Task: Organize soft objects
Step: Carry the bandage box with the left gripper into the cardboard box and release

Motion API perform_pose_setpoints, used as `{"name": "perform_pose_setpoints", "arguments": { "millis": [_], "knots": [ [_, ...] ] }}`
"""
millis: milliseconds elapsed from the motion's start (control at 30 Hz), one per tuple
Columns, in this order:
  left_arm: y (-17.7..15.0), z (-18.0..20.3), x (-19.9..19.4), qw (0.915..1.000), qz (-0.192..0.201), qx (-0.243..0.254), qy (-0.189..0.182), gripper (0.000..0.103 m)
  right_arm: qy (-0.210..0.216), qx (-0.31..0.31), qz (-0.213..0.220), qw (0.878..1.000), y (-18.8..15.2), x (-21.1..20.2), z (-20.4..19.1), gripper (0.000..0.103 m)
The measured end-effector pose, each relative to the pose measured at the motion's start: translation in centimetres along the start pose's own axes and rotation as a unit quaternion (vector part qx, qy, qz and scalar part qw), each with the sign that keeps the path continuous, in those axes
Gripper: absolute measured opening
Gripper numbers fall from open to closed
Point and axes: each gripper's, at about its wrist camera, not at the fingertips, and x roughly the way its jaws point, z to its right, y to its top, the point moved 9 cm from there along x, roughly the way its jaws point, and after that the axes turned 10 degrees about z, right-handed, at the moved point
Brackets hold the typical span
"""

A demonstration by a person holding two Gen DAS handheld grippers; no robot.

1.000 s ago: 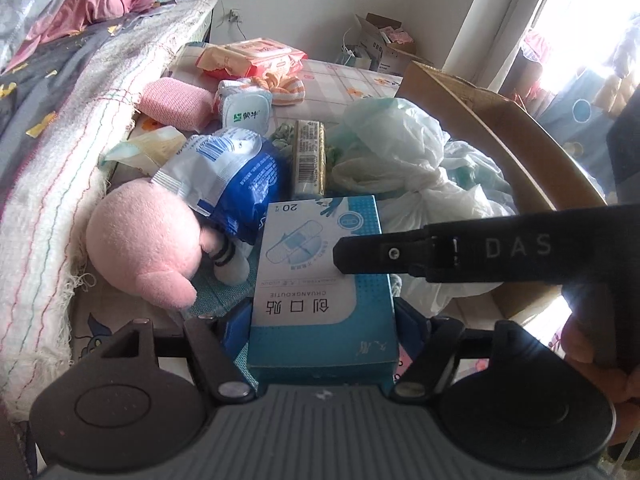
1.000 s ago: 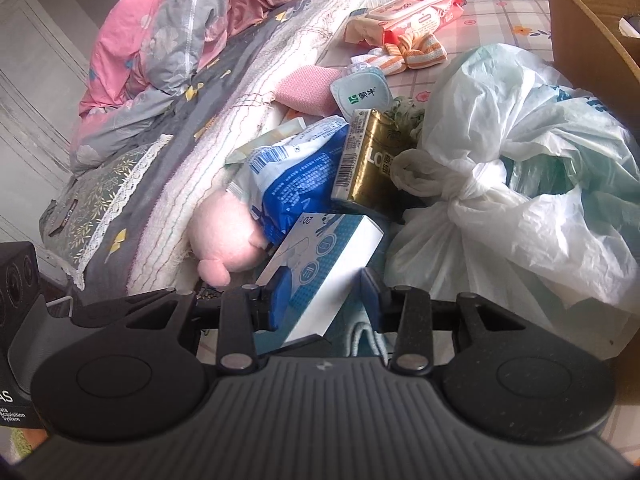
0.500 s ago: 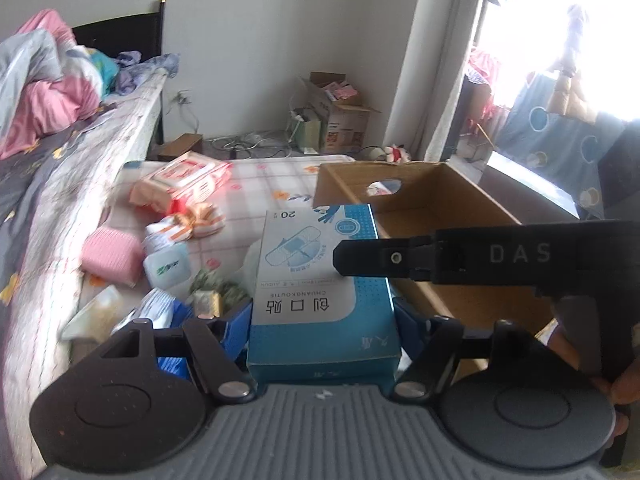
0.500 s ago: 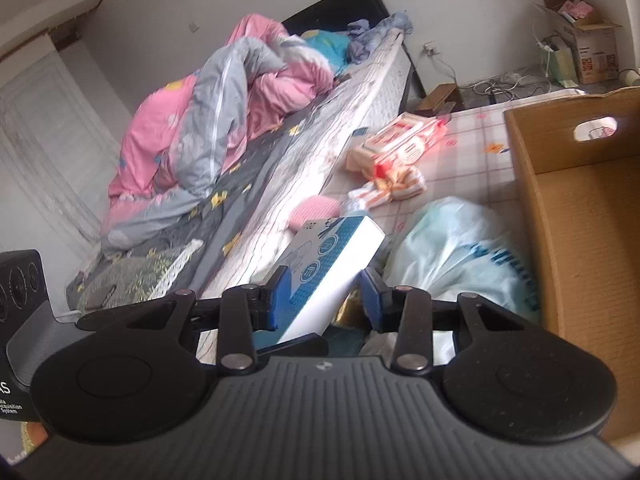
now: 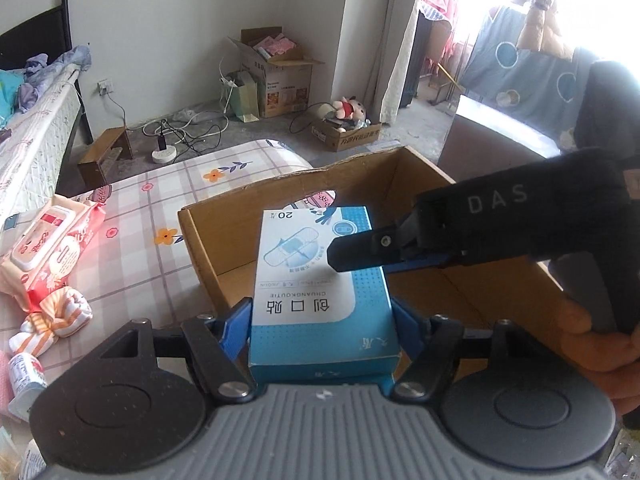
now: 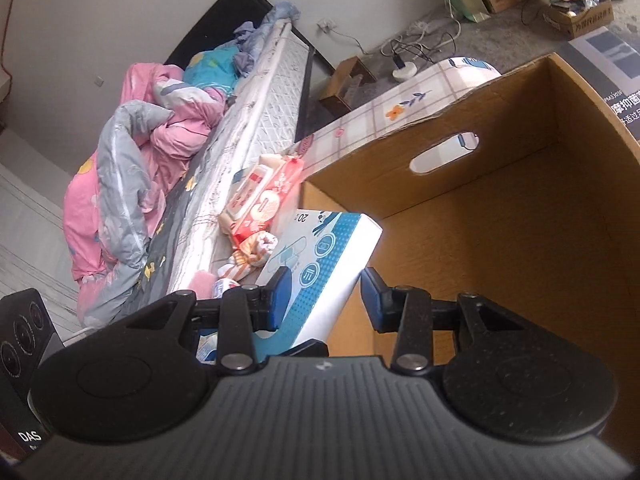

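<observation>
A blue and white box of adhesive bandages [image 5: 320, 300] hangs over the near left corner of an open cardboard box [image 5: 400, 184]. My left gripper [image 5: 322, 324] is shut on its two long sides. A finger of my right gripper [image 5: 360, 252] comes in from the right and lies across its printed top face. In the right wrist view the bandage box [image 6: 320, 256] sits tilted between the blue pads of the right gripper [image 6: 326, 296], which is shut on it. Beyond it, the cardboard box [image 6: 480, 220] shows a bare floor and a handle slot.
A red and white wipes pack [image 5: 52, 248], an orange striped cloth bundle [image 5: 52, 320] and a small bottle [image 5: 24, 376] lie on the checked mat left of the carton. A bed with pink bedding [image 6: 160, 140] runs along the left. Cartons and cables sit on the floor behind.
Both grippers, still holding the bandage box, have swung away from the pile with the pink plush and plastic bags, and risen, to above the cardboard box.
</observation>
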Motion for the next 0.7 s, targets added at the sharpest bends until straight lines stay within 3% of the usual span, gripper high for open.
{"name": "perform_pose_setpoints", "arguments": {
  "millis": [167, 300, 433, 700],
  "knots": [
    [-0.1, -0.7, 4.4, 0.9995, -0.031, 0.000, 0.011, 0.078, -0.012, -0.005, -0.027, 1.000, 2.1, 5.0, 3.5, 0.038],
    [-0.6, -1.6, 5.6, 0.9991, -0.040, -0.007, 0.015, 0.079, -0.045, -0.005, -0.064, 0.997, 1.1, 9.5, 6.8, 0.038],
    [-0.6, -2.5, 4.8, 0.9994, -0.034, -0.008, 0.002, 0.078, -0.079, 0.014, -0.093, 0.992, -0.7, 12.6, 9.8, 0.038],
    [0.4, -3.0, 0.9, 1.0000, 0.003, -0.006, -0.001, 0.082, -0.088, 0.009, -0.105, 0.990, -2.6, 12.3, 10.3, 0.040]
  ]
}}
